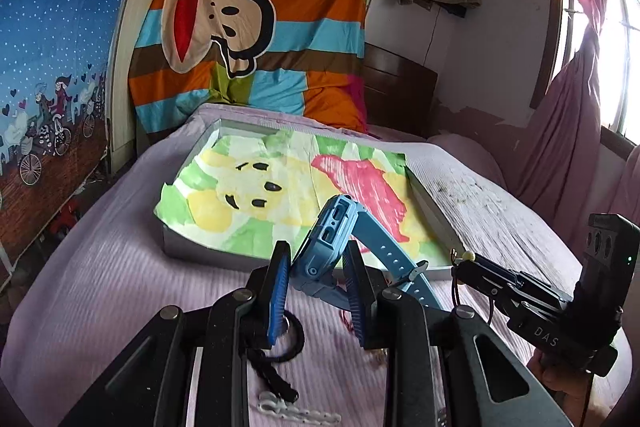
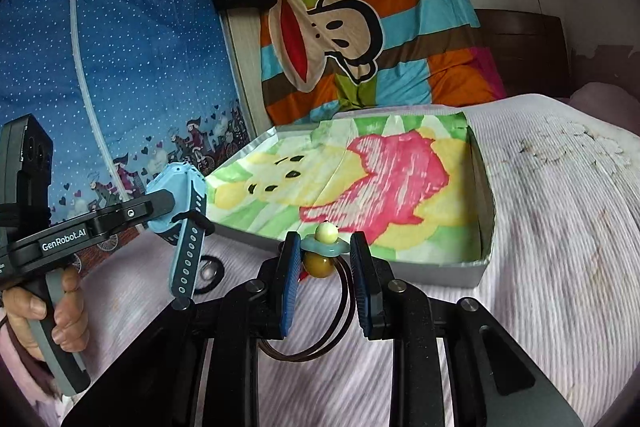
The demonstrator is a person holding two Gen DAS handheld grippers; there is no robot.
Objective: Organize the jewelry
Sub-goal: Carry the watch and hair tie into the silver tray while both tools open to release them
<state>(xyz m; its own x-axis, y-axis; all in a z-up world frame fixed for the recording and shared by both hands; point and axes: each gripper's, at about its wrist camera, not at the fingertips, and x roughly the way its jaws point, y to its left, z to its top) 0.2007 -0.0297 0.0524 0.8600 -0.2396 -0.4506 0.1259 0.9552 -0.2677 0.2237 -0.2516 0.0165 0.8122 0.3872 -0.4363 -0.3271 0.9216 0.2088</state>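
Note:
A blue child's smartwatch [image 1: 332, 231] sits clamped between the blue pads of my left gripper [image 1: 316, 263], lifted above the bed, its strap hanging to the right. In the right wrist view that watch [image 2: 186, 259] dangles from the left gripper [image 2: 186, 213] at the left. My right gripper [image 2: 326, 247] is shut on a bead pendant [image 2: 324, 247]: a pale bead, a teal ring and an amber bead on a brown cord that loops down. The right gripper [image 1: 460, 265] also shows in the left wrist view, beside the box's near right corner. A shallow grey box [image 1: 208, 251], lined with a cartoon cloth, lies just ahead of both.
On the lilac bedspread lie a black hair tie [image 1: 292, 343], a white strap-like piece [image 1: 288, 415] and a red thread [image 1: 348, 323]. The black hair tie [image 2: 210, 273] lies near the box [image 2: 480, 259]. A hand [image 2: 60, 311] holds the left gripper. Striped bedding and a headboard stand behind.

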